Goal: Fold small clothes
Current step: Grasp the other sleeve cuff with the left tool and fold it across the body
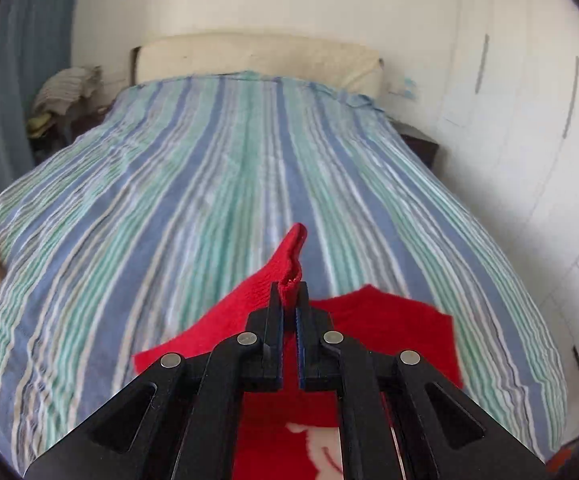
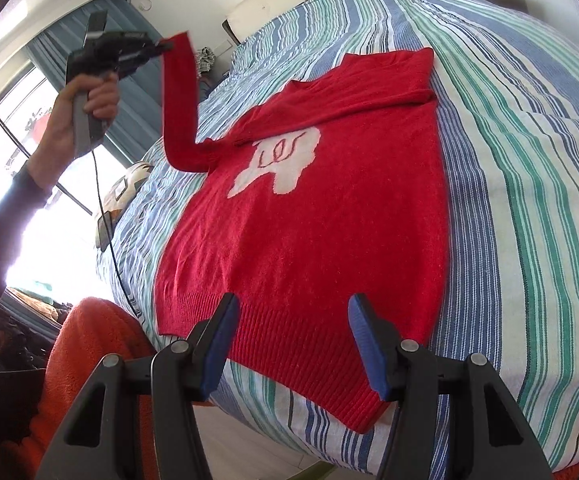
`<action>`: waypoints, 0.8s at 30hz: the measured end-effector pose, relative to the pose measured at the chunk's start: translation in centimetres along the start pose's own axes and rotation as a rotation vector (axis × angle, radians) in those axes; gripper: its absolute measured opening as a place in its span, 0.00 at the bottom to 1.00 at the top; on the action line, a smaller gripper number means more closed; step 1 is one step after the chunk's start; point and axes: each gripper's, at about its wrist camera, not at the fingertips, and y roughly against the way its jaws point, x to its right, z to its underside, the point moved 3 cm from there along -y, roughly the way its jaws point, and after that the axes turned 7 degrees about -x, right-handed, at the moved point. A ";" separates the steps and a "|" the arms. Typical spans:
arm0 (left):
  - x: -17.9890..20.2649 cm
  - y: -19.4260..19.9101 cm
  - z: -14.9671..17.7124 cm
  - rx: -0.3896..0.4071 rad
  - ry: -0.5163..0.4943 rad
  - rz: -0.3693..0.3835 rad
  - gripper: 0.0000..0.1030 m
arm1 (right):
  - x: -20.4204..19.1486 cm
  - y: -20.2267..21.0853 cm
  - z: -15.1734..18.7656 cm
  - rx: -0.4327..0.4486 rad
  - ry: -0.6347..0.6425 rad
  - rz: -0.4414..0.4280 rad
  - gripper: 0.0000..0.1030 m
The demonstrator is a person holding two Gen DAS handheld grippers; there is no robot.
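Note:
A small red knit sweater (image 2: 309, 216) with a white motif lies flat on the striped bed, hem towards me. One sleeve is folded across its chest. My left gripper (image 1: 288, 292) is shut on the cuff of the other sleeve (image 1: 289, 256) and holds it high above the bed; it shows in the right wrist view (image 2: 165, 45) with the sleeve (image 2: 179, 96) hanging down from it. My right gripper (image 2: 291, 312) is open and empty, just above the sweater's ribbed hem.
The bed (image 1: 209, 168) has a blue, green and white striped cover and a cream headboard (image 1: 257, 56). White wardrobe doors (image 1: 529, 120) stand on the right. A clothes pile (image 1: 65, 92) sits at the far left. A window (image 2: 29, 128) is at left.

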 end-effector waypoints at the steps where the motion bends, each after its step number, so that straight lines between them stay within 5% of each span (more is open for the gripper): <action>1: 2.6 -1.1 0.4 -0.022 -0.046 0.029 0.09 | 0.1 0.1 0.0 0.000 -0.003 0.000 0.55; 3: 6.7 -3.8 2.1 -0.110 -0.119 0.065 0.32 | 0.5 0.2 0.0 0.002 -0.011 -0.001 0.55; 4: 8.1 -5.1 3.3 -0.159 -0.143 0.053 0.64 | 0.6 0.4 0.0 0.005 -0.016 -0.001 0.55; 5: 8.9 -6.0 4.5 -0.189 -0.164 0.029 0.74 | 0.8 0.5 0.0 0.009 -0.022 -0.003 0.55; 10: 6.2 -4.9 9.0 -0.209 -0.111 0.045 0.77 | 1.8 1.4 -0.2 0.034 -0.056 -0.020 0.55; 17: -8.1 -3.8 16.9 -0.276 0.158 -0.143 0.78 | 3.7 0.9 -0.5 0.030 -0.151 -0.060 0.55; 24: -9.2 -5.3 20.4 -0.311 0.072 -0.170 0.78 | 3.0 0.1 -0.4 0.014 -0.124 -0.023 0.55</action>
